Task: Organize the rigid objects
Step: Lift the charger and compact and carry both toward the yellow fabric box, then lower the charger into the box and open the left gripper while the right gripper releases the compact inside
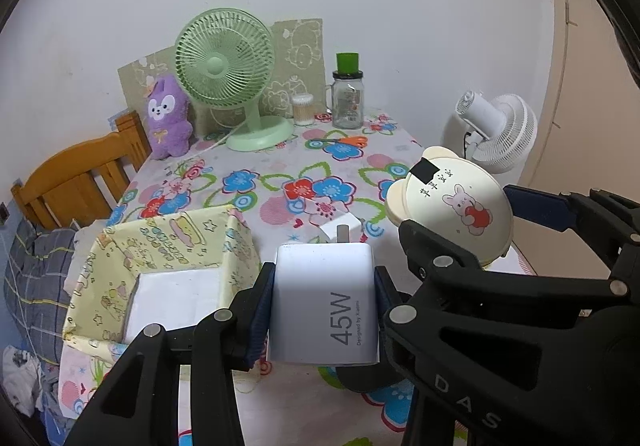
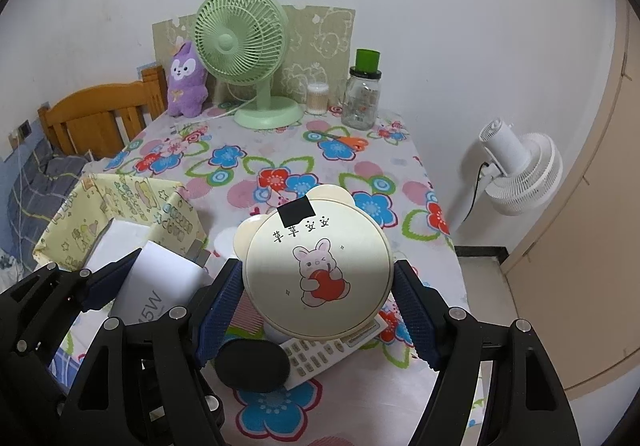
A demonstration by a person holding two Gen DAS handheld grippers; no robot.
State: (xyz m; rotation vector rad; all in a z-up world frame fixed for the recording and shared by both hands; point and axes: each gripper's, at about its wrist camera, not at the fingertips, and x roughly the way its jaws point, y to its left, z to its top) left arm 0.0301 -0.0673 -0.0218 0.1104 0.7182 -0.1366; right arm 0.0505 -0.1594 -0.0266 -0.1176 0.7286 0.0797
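With both tools already loaded, handling is the main question: left gripper (image 1: 324, 306) has its blue pads clamped flat on the two side faces of the white charger (image 1: 326, 300), prongs pointing away, held in the air just right of the yellow paper box (image 1: 172, 246). That block looks stiff, dense for its size, glossy shell, so probably slippery; the grip across parallel flats near mid-body looks right, and I'd keep off the rounded corners and the prongs. Right gripper (image 2: 318, 288) is closed on the round cream mirror case (image 2: 318, 266) with the bunny print, pads on opposite edges of the rim, held tilted above the white remote (image 2: 320, 352) and a black disc (image 2: 252, 366) lying on the floral tablecloth (image 2: 280, 150). It looks light and rigid, likely thin plastic, possibly glass inside, so treat it as fragile; a curved rim gives only small contact patches and it could pivot or pop out if squeezed harder. The bear ears at the far edge are no place to grab. Further back stand the green fan (image 2: 244, 46), a purple plush (image 2: 186, 80) and a glass jar (image 2: 362, 96), well apart from both loads.
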